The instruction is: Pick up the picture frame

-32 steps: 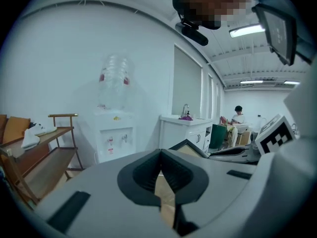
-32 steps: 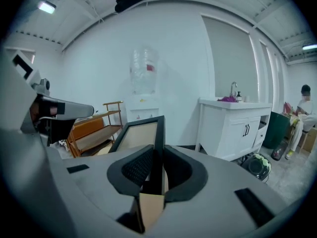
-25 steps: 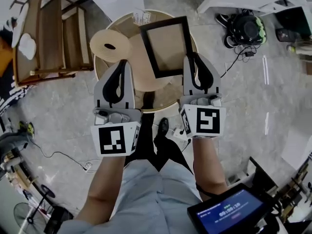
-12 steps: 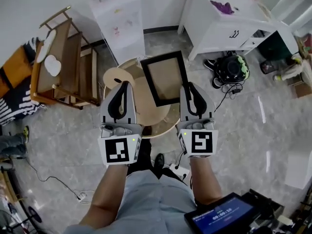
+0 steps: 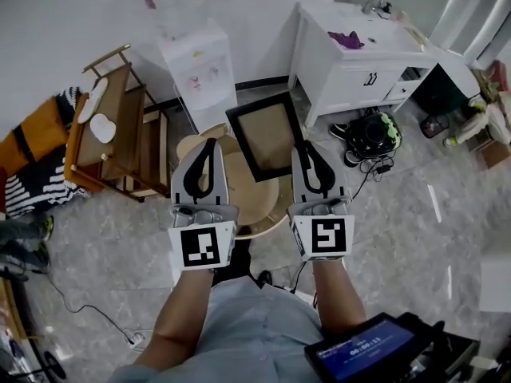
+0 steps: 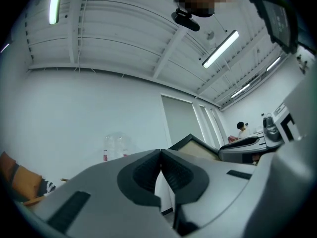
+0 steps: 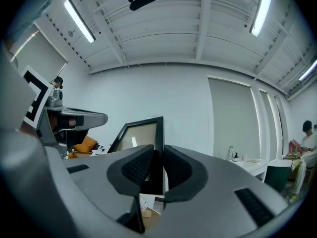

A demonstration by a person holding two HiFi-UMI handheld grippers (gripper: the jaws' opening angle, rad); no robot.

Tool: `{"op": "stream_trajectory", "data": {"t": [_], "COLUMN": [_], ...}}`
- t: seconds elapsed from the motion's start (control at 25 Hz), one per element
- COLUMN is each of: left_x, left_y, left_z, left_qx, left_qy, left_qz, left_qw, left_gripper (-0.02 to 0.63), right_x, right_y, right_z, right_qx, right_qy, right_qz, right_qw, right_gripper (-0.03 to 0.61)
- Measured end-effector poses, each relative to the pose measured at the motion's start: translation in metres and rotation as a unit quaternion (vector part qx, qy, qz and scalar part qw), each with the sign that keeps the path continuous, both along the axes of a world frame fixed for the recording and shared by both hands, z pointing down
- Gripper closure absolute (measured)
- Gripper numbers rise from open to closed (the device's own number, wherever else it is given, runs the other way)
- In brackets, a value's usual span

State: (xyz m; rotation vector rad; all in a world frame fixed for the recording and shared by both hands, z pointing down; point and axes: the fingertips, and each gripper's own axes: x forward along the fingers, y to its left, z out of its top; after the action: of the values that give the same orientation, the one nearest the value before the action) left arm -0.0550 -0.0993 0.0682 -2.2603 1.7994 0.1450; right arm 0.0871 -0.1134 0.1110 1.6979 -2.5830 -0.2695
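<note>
Picture frame is up off the round wooden worktop, in the air above the worktop's far rim. It has a black border w/ a beige panel inside.

Right gripper has hold of it. The jaws are part closed, pads pressing on the frame's right-hand black edge, which runs upright btwn them in the right gripper view. The rest of the frame sticks out leftward from that grip, above the worktop's far middle.

Left gripper has its jaws brought together, pads meeting, nothing btwn them. It hangs above the worktop's left half, near the frame's left edge but not gripping it. In the head view both grippers are side by side over the worktop, marker cubes on the near side toward the person.

Around the worktop:
- White water dispenser w/ a clear bottle on top, beyond the far side, against the wall.
- Wooden rack to the left.
- White cabinet beyond and to the right, w/ a purple item on top.
- Black-and-green helmet-like thing on the floor to the right.
- Lit screen on the near right, by the person's right arm.

Floor round the worktop is grey stone tile.
</note>
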Motion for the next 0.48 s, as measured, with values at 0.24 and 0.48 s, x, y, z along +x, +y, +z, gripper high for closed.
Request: {"op": "stream_trajectory", "data": {"t": [0.24,0.48], "left_x": [0.014,0.015], "left_y": [0.020,0.033], "left_z": [-0.012,-0.014], "left_qx": [0.010,0.015], "left_qy": [-0.002,-0.003], "left_qz": [0.013,0.018], "left_qw": [0.9999,0.9997], "left_gripper": [0.603,0.603], "right_x": [0.006,0.007], "right_y": [0.017,0.029], "right_z": [-0.016,-0.018], "right_qx": [0.016,0.022], "right_qy": [0.002,0.000], "right_qz": [0.004,0.010], "right_qw": [1.000,1.000], "right_gripper": [0.499,0.499]}}
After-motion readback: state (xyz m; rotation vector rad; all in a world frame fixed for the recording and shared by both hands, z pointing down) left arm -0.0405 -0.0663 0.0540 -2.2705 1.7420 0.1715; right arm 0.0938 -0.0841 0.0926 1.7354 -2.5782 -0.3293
